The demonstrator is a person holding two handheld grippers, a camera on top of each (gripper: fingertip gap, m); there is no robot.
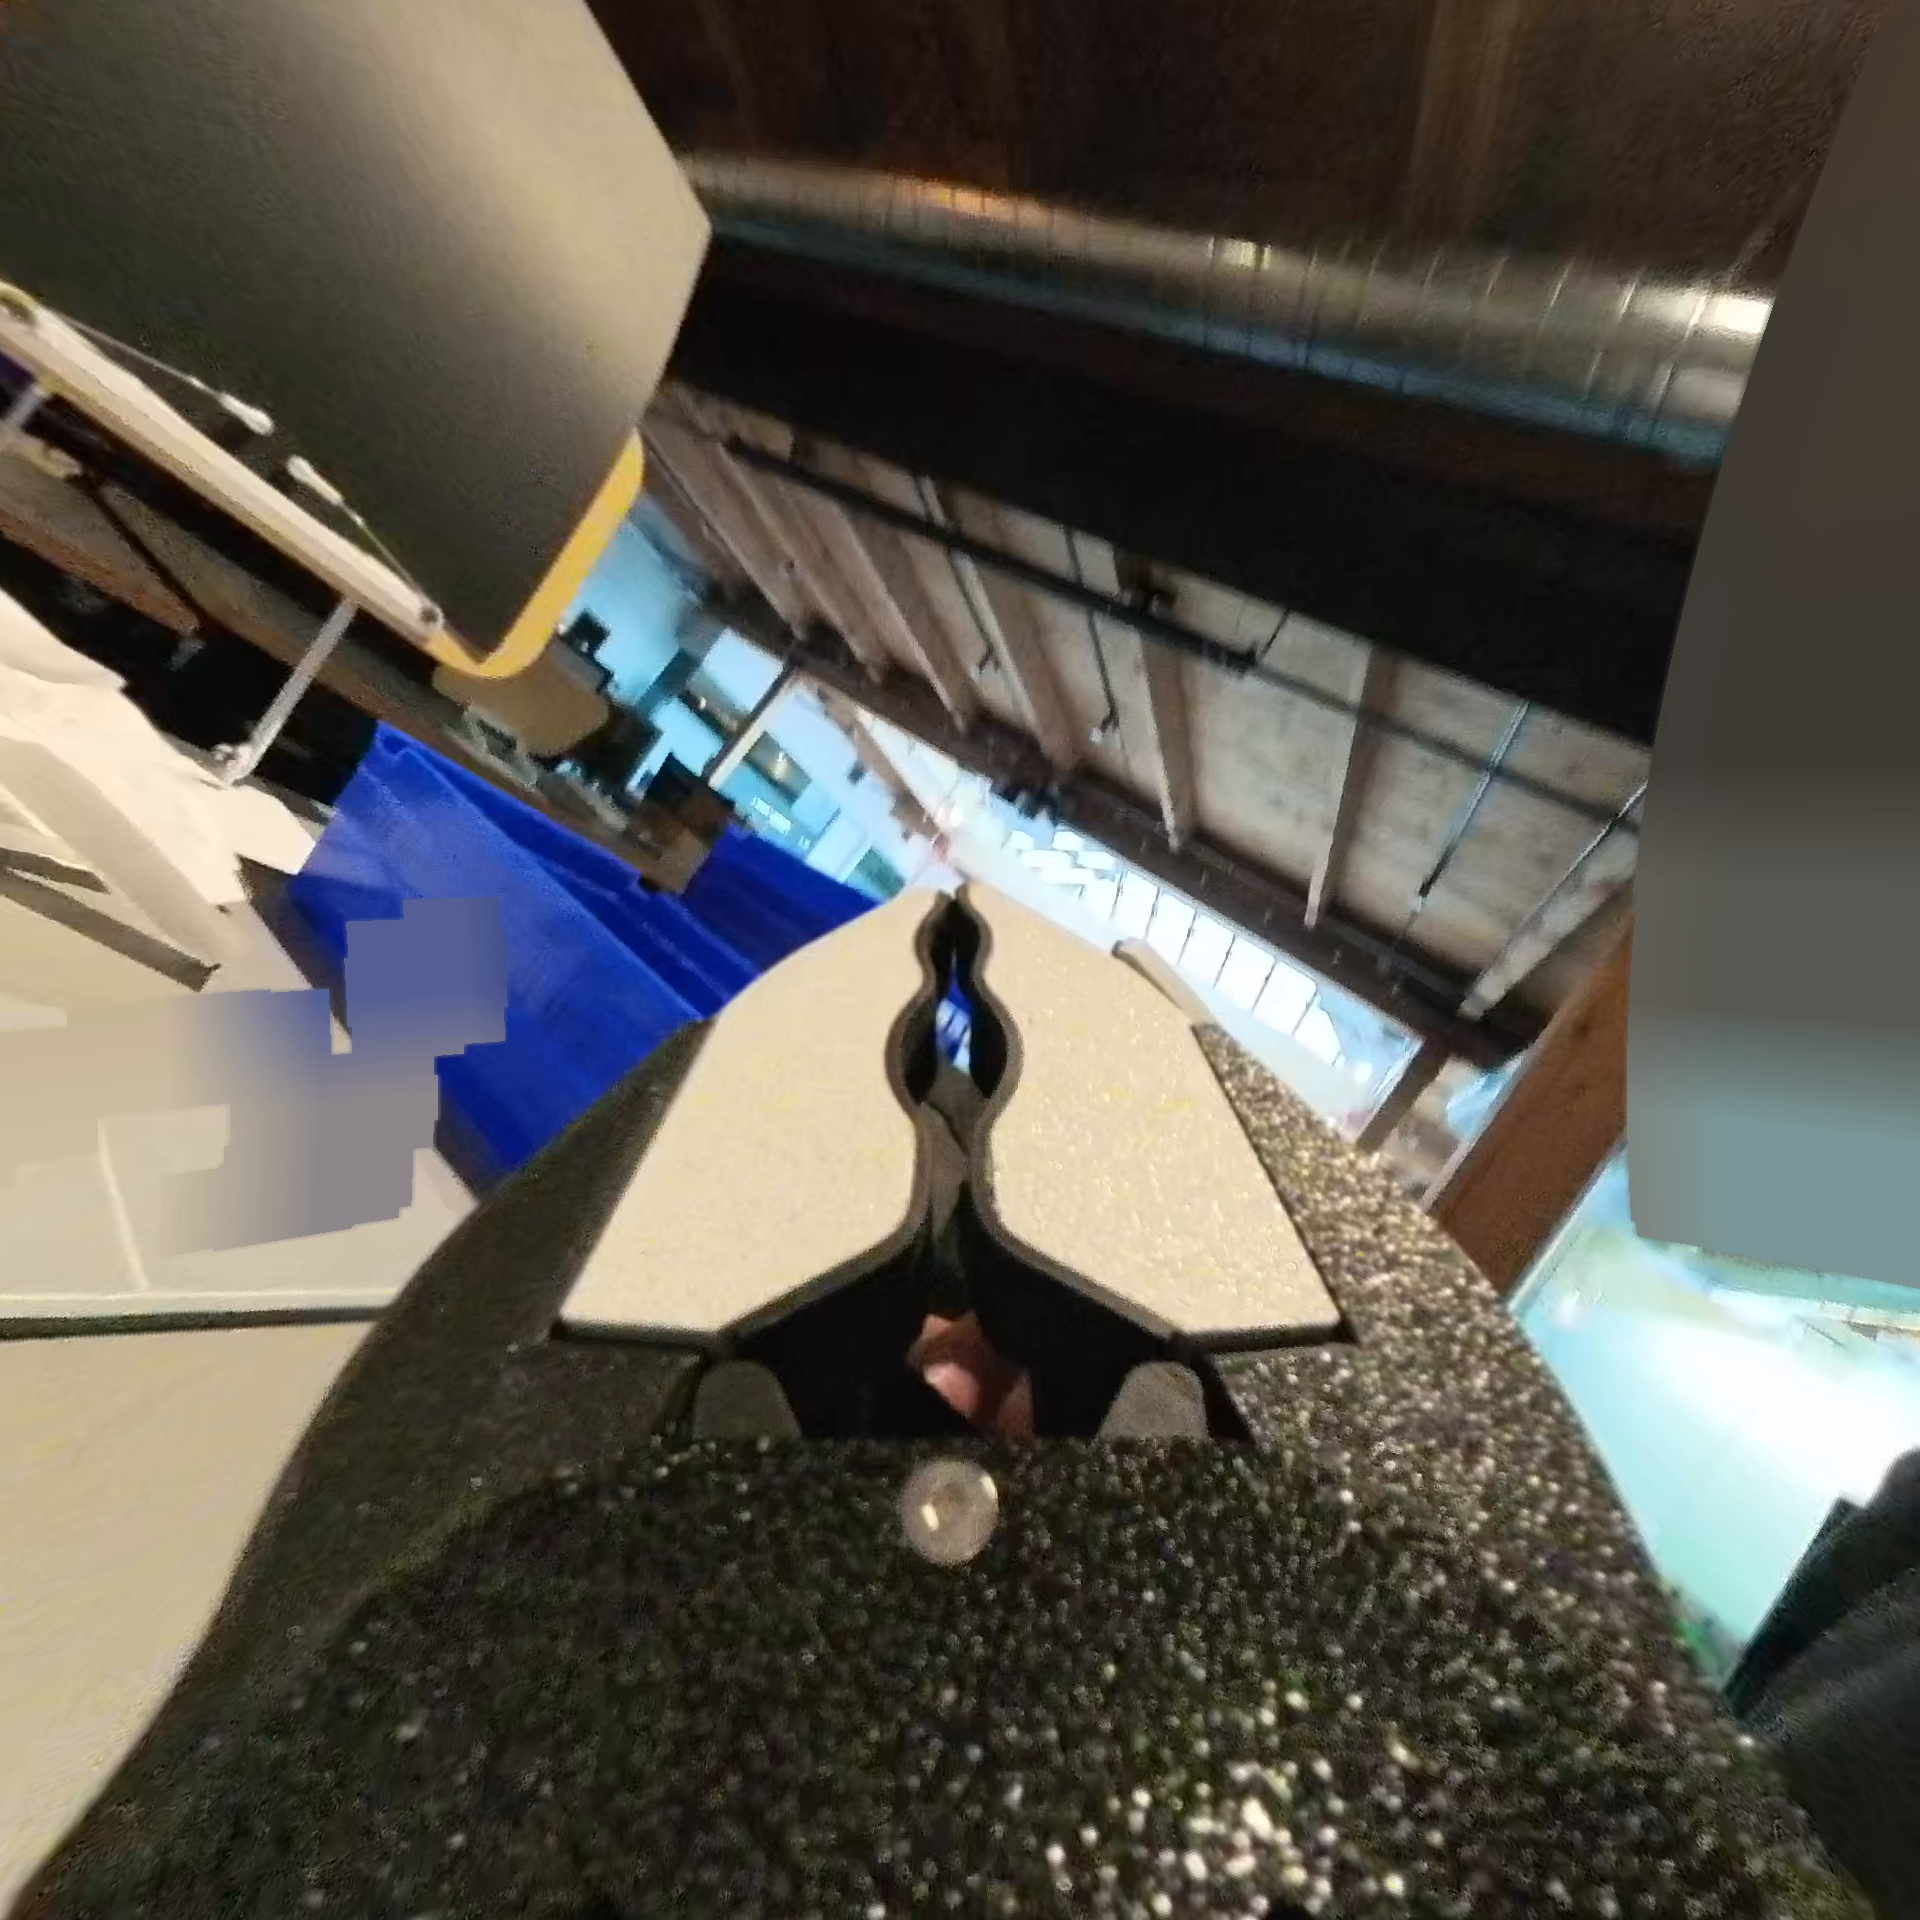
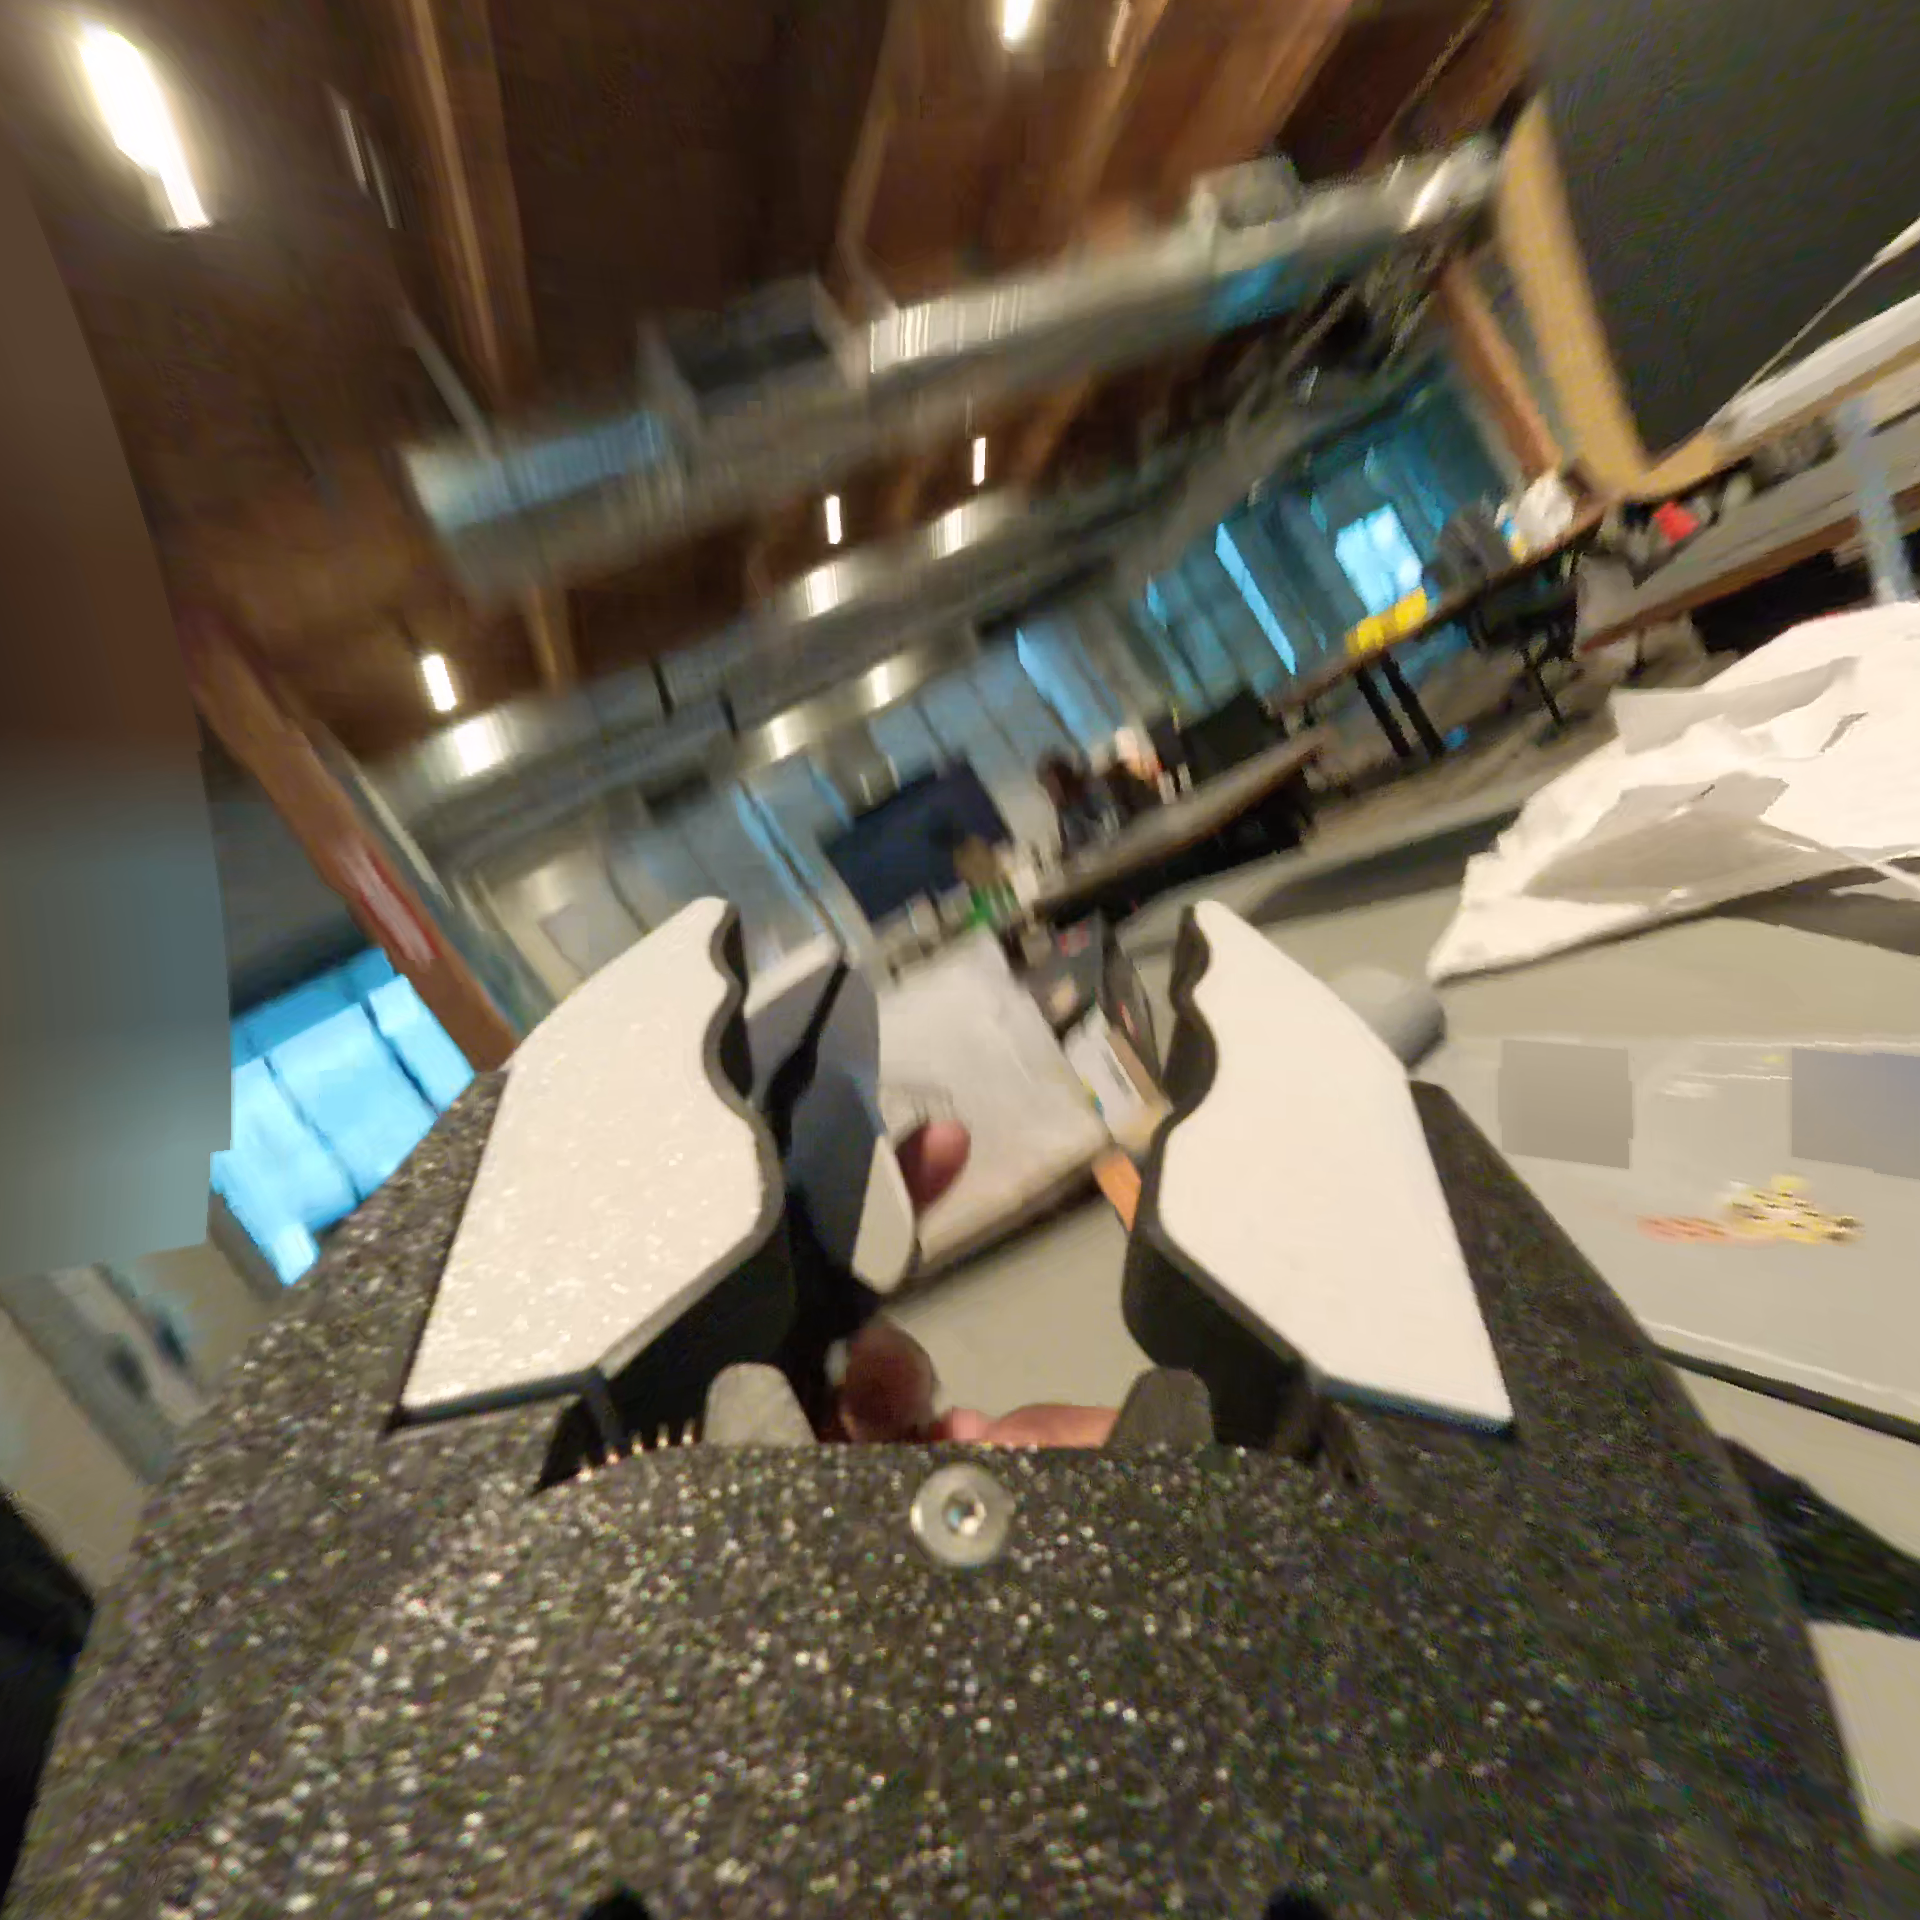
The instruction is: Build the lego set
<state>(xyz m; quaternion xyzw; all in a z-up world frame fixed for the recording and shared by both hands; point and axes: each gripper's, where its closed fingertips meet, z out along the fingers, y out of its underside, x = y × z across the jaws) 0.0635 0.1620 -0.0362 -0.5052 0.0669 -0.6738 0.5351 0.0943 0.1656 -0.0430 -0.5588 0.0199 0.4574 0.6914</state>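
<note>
Left gripper (image 1: 958,914) is clenched: the jaws meet at the tips and nothing is seen held between them. It is aimed upward, at ceiling beams, a metal duct (image 1: 1247,301) and blue bins (image 1: 540,935). No work surface is framed ahead of it.

Right gripper (image 2: 956,935) is released, with a wide gap between the jaws and nothing gripped. It is aimed low across a grey table (image 2: 1558,1299), and the whole view is motion-blurred.

Lego: a small scatter of yellow and red pieces (image 2: 1766,1221) is seen on the table, right of the right gripper and well apart from it. Piece count and shape cannot be told, being too small and blurred. Crumpled white paper (image 2: 1714,810) lies farther back on the same side. A grey box-like item (image 2: 987,1091) sits beyond the open jaws; what it is cannot be told.

Task is judged barely started: nothing is held and no assembly is visible.

Risks:
- With neither gripper aimed at the pieces, a fast swing down could end in a blind approach, and the scatter could be knocked or swept off the table.
- Small flat pieces could be pushed along the table rather than pinched if the jaws are brought in at a shallow angle.
- The paper could be snagged on a reach to the right.
- The left gripper must be opened before any pickup; a closed tip would just shove parts.
</note>
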